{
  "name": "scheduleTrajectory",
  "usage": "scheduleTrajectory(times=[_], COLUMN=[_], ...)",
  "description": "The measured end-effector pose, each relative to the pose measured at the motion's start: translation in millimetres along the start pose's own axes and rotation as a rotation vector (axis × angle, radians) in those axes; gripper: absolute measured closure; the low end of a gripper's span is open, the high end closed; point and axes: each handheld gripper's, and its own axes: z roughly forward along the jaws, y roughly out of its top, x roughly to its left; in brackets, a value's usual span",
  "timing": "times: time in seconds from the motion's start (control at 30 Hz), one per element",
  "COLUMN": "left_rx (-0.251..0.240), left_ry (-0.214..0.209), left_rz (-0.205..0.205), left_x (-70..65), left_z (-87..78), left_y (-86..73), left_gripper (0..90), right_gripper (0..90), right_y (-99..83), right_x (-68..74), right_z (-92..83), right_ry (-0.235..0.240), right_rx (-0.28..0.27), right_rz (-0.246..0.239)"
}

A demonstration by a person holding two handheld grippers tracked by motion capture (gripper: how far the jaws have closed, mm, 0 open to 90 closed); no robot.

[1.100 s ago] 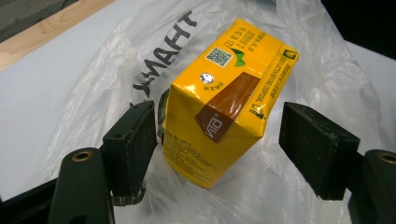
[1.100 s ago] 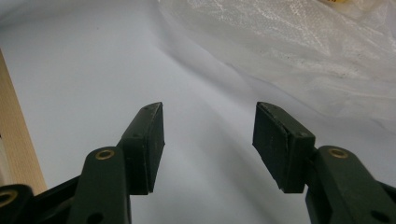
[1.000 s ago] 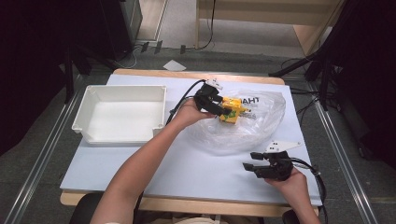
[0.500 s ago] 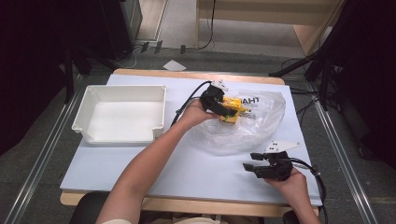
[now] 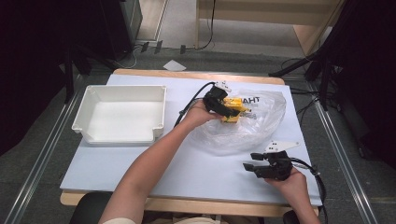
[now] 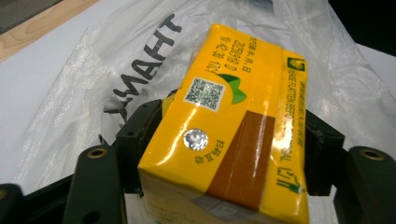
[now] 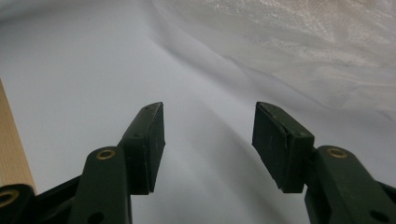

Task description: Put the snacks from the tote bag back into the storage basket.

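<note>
Altogether, one yellow carton (image 6: 229, 121), one clear plastic bag (image 5: 254, 126), one white tray (image 5: 119, 114) and two sets of tongs sat on or above the pale blue worktop (image 5: 154, 163). The carton was a small rectangular drink box, glossy yellow with a brown band along one side, a green leaf mark, a QR code, lines of small print, and a round silver foil seal on its near face. It sat at the mouth of the plastic bag, toward the far middle of the worktop, resting on the crinkled film beside the bag's black lettering. The left tongs (image 5: 223, 105) had just been closing around it: in the left gripper view one black jaw stood against each side of the carton, though I could not tell whether the pads (image 6: 140, 128) were already pressing on it. The right tongs (image 5: 261, 163) stood apart with nothing between them, held low near the front right edge of the worktop, just beside the near edge of the bag. The white tray, shallow and rectangular, lay well apart on the left side.
</note>
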Motion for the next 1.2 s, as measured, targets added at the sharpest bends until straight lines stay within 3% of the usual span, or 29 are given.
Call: scheduleTrajectory(times=[0.3, 0.6, 0.87, 0.97, 1.03, 1.2], left_rx=[0.018, 0.038, 0.052, 0.061, 0.073, 0.077], left_ry=[0.018, 0.067, 0.089, 0.083, 0.08, 0.076], left_rz=[0.017, 0.085, 0.067, 0.039, 0.049, 0.028], left_x=[-2.0, -5.7, -9.0, -9.2, -10.9, -11.7], left_z=[0.5, -0.2, 0.2, -0.6, -1.5, -5.3], left_y=[-0.3, 0.2, 2.6, 4.2, 5.2, 7.5], left_gripper=[44.0, 50.8, 52.4, 52.7, 52.7, 52.8], right_gripper=[44.9, 45.0, 45.1, 45.1, 45.1, 45.1], right_y=[-0.1, -0.3, -0.5, -0.4, -0.5, -0.6], right_x=[0.1, -0.2, 0.0, -0.2, -0.2, -0.5], right_z=[0.6, 1.3, 1.5, 1.7, 2.0, 2.4], right_ry=[-0.001, -0.001, 0.003, 0.007, 0.008, 0.008], right_rx=[0.002, 0.004, 0.005, 0.002, 0.005, 0.006], right_rz=[0.004, -0.002, 0.001, 0.001, 0.001, 0.002])
